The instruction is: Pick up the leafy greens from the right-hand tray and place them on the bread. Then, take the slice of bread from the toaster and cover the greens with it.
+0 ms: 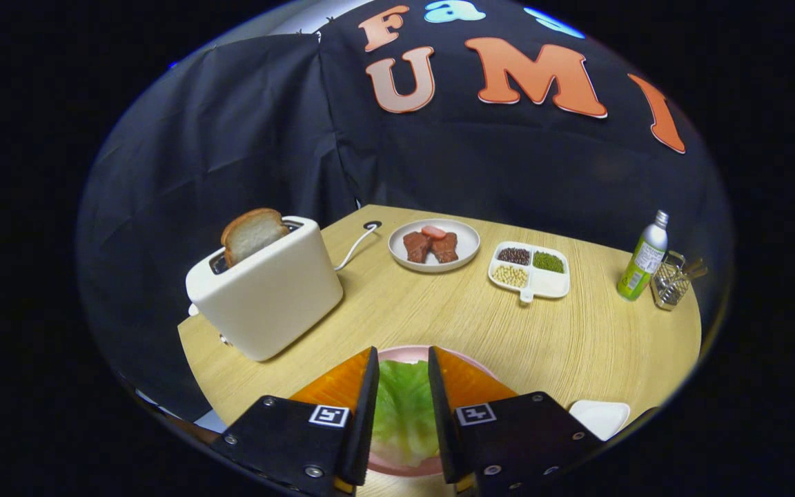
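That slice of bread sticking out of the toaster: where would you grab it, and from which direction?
Judging by its pose, grip the bread slice by its rounded top, which stands above the slot of the white toaster. Come from above, one finger on each flat face, then lift straight up. The tool is open now, its fingers either side of the leafy greens on the pink plate.

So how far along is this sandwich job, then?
About halfway, it seems. The leafy greens already lie over the pink plate, presumably on the bread, which I cannot see. The hand-held gripper hangs above them, fingers apart on either side; whether it has let go is unclear. Still left: the slice of bread stands in the toaster, waiting to cover the greens.
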Available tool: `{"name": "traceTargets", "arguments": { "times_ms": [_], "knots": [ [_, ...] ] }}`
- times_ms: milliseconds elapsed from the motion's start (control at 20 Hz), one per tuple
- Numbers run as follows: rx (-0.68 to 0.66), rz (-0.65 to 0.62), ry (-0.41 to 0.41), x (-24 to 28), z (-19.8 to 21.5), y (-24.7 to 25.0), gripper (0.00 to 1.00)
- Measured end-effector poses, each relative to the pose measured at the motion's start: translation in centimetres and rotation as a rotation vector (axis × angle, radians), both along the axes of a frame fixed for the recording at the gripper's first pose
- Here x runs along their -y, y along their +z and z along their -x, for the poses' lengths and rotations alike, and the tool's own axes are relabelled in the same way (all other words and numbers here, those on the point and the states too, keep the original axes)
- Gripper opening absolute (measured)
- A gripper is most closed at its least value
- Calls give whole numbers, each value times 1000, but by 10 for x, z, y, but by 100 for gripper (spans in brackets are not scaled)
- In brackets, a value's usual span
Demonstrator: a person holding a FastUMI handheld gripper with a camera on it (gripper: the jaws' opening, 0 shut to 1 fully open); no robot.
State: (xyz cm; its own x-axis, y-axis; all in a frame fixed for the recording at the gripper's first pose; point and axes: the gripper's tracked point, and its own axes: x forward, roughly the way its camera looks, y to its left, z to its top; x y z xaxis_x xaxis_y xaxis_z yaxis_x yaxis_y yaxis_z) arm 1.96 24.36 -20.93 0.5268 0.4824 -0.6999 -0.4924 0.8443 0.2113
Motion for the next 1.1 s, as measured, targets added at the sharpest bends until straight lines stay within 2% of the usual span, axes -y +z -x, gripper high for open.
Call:
{"name": "traceTargets", "arguments": {
  "times_ms": [100,300,500,800,1100],
  "knots": [
    [21,-13,17,-14,-6,17,53],
    [41,-57,52,-56,-9,44,70],
    [67,-88,108,-105,-11,67,83],
    [38,-134,157,-161,-18,86,88],
    [-88,-147,179,-204,-29,86,88]
  ]
}}
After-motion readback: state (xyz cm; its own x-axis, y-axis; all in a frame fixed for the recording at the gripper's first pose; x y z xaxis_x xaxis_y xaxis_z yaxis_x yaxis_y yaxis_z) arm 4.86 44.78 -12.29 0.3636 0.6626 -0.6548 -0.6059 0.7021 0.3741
